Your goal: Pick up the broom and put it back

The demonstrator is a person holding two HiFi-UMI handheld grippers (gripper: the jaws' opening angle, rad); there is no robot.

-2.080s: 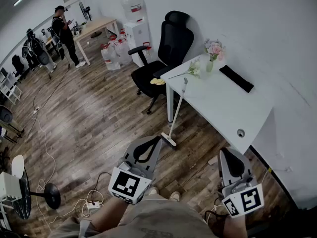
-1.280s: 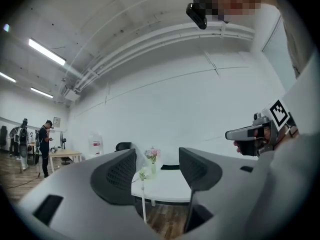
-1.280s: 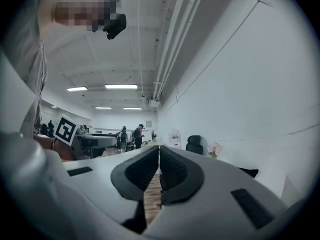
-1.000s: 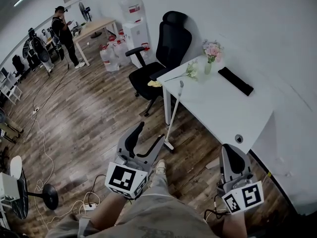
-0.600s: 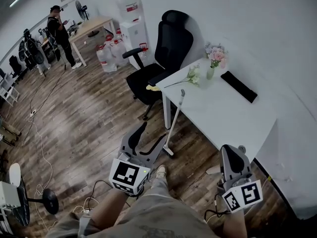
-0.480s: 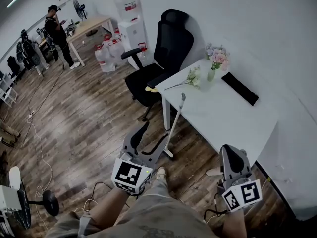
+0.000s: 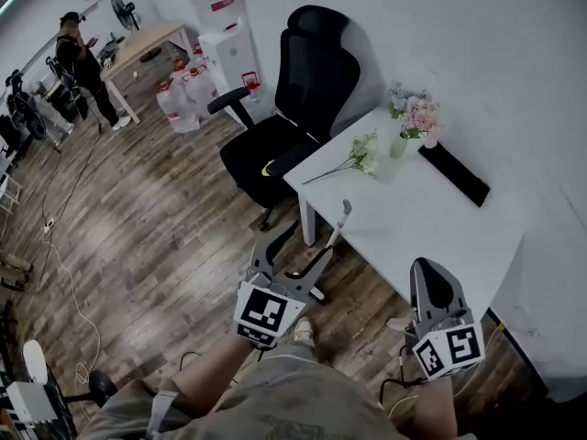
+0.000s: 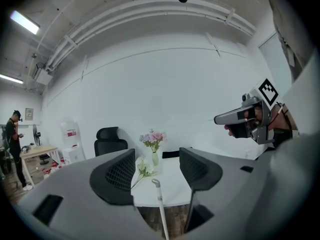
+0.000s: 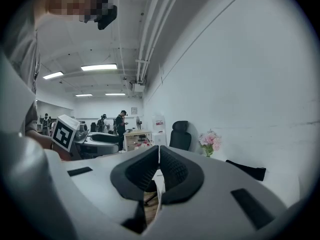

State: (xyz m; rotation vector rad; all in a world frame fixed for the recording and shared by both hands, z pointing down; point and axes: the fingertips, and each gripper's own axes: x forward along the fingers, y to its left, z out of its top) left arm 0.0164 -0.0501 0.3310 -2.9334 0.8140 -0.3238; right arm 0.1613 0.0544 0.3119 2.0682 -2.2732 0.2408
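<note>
The broom (image 7: 339,223) leans upright against the front edge of the white table (image 7: 431,227), its head on the wood floor. My left gripper (image 7: 295,250) is open just short of the handle, low down. In the left gripper view the handle (image 8: 159,204) shows in the gap between the spread jaws of my left gripper (image 8: 156,171), ahead of them and untouched. My right gripper (image 7: 431,287) is held shut and empty near the table's front, to the right of the broom. In the right gripper view its pads (image 9: 159,159) are pressed together.
A black office chair (image 7: 293,108) stands left of the table. On the table are a flower vase (image 7: 413,122), a loose flower (image 7: 353,154) and a black pad (image 7: 454,174). A water dispenser (image 7: 220,39), bottles (image 7: 179,99) and a person (image 7: 78,62) are far back.
I have come closer to the table. The left gripper's jaws have opened and it has moved forward to the broom handle. The right gripper has stayed shut at my side.
</note>
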